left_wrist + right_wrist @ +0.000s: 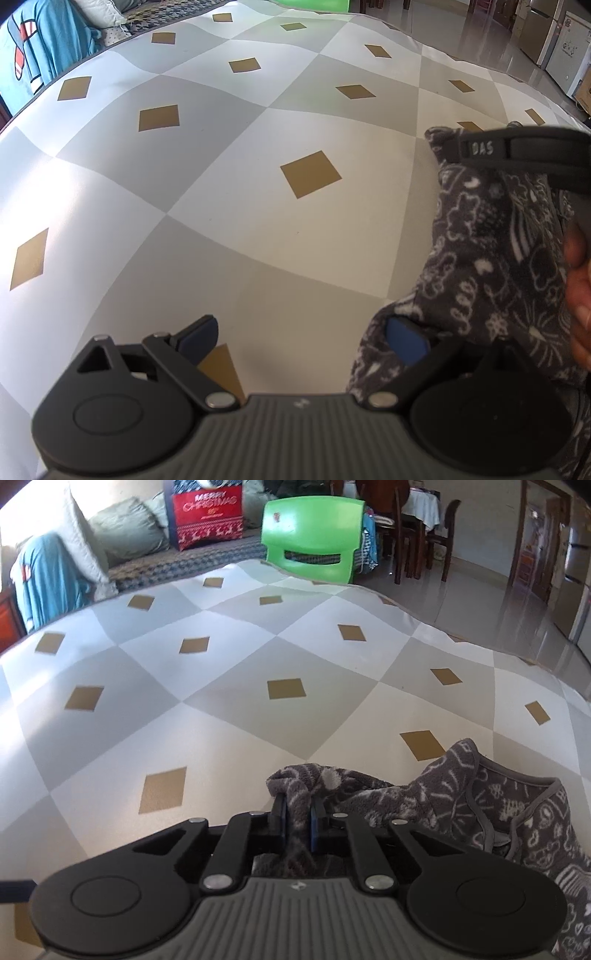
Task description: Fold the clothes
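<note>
Tablecloth point(229, 709) lies bare beyond the bunched garment point(461, 797).

My left gripper point(308, 341) is open over the checked table point(229, 229). Its right finger point(406, 341) touches the gray patterned cloth point(491, 266). A hand point(578, 291) shows at the edge.

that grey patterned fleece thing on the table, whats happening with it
A person is working on the grey patterned fleece garment with a handheld gripper in each hand, on a table covered in a diamond-check tablecloth. The right gripper is clamped on a bunched edge of the fleece. The left gripper is open, one of its fingers against the fabric's edge, gripping nothing. The garment is still rumpled, not yet folded.
</note>
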The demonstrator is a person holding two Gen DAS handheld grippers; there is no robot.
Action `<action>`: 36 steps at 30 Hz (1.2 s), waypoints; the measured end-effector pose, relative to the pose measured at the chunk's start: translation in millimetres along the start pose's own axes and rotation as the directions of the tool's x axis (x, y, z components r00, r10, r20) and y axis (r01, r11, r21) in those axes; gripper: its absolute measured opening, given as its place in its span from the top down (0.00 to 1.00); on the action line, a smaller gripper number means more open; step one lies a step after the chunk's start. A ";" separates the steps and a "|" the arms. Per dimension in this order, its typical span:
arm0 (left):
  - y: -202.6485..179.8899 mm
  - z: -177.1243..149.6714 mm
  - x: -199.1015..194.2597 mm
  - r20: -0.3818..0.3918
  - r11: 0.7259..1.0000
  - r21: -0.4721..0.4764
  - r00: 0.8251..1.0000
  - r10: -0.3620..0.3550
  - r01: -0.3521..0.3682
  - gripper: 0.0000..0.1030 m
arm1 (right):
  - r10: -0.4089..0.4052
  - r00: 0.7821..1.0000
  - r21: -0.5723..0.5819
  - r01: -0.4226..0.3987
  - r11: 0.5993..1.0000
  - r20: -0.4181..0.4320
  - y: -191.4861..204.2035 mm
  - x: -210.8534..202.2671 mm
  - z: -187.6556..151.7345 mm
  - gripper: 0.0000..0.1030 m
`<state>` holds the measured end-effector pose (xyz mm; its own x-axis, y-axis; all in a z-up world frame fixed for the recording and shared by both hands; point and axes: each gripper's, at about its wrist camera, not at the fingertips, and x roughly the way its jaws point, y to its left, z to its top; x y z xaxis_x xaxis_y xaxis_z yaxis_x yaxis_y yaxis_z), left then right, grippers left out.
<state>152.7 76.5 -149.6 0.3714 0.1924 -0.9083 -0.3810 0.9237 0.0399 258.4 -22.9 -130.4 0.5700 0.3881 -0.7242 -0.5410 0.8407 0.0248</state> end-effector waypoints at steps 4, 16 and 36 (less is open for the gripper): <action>4.9 0.3 2.8 -0.008 0.999 -0.025 0.999 0.043 -0.044 0.05 | -0.037 0.995 0.151 0.022 0.988 0.096 -21.6 -19.0 8.8 0.93; 3.0 7.0 -16.9 0.077 0.990 -0.016 0.987 0.138 -0.138 0.06 | -0.169 0.982 0.215 0.147 0.965 0.088 -60.1 -45.9 -0.8 0.81; -65.7 21.5 -11.1 0.166 0.993 0.093 0.984 0.060 -0.077 0.02 | -0.116 0.987 0.060 0.123 0.991 -0.114 -71.9 -88.4 -68.4 0.71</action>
<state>191.7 20.8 -133.2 0.4828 0.3001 -0.8227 -0.3282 0.9330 0.1477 204.6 -143.5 -115.3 0.5546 0.2427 -0.7960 -0.4286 0.9032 -0.0231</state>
